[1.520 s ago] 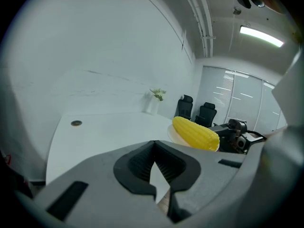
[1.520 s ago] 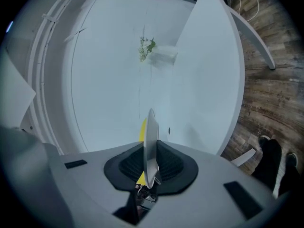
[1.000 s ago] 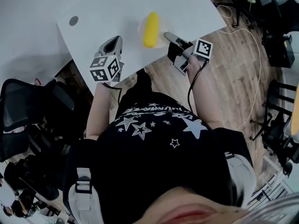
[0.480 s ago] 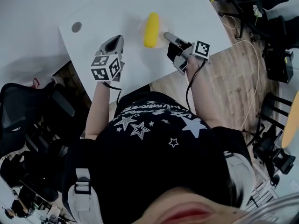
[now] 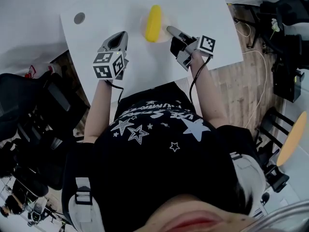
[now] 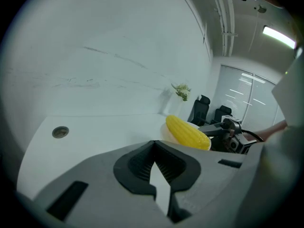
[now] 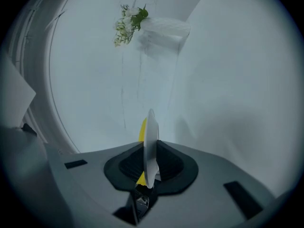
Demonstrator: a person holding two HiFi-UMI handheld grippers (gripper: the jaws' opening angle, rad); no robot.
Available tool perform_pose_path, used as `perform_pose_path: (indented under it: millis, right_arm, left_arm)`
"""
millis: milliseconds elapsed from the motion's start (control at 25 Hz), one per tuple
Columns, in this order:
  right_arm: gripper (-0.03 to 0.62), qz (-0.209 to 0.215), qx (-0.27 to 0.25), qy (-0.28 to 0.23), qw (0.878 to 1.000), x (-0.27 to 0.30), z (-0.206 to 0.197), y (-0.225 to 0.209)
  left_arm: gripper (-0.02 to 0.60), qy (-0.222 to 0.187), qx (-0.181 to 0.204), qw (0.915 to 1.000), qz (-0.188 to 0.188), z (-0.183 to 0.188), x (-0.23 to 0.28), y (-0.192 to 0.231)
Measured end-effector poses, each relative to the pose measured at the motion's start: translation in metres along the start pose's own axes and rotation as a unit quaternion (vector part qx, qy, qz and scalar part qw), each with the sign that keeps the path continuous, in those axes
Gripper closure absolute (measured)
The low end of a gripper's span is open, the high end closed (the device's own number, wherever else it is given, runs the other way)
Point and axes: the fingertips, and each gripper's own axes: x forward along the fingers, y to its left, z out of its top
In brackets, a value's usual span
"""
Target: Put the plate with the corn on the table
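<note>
my right tongs (image 5: 170, 29) pinch the rim of the plate (image 5: 143, 30) edge-on, with the corn (image 5: 153, 23) lying on it, low over the white table (image 5: 203, 8). my left tongs (image 5: 119, 38) are closed on nothing, near the plate's left side.

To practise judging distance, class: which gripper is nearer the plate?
Right. The right gripper clamps the rim of the plate; the left gripper is off to its side, apart.
</note>
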Motion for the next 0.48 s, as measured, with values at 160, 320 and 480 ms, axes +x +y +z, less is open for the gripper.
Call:
perform_pose_path:
  millis: [160,320,480]
  right_arm:
    - [0.549,0.001,-0.014,0.032,0.999,0.010,0.015,-0.004]
    - [0.549,-0.010,-0.035,0.049,0.998,0.023,0.026,-0.015]
    - [0.549,-0.010,-0.025,0.057,0.998,0.037,0.033,-0.027]
  left_arm:
    - [0.575,-0.011,-0.012,0.9990,0.041,0.006,0.005,0.003]
    - [0.575,-0.012,-0.026,0.9976,0.064,0.003,0.007,0.009]
    - [0.575,-0.007,-0.045,0.9956,0.082,-0.003,0.012,0.018]
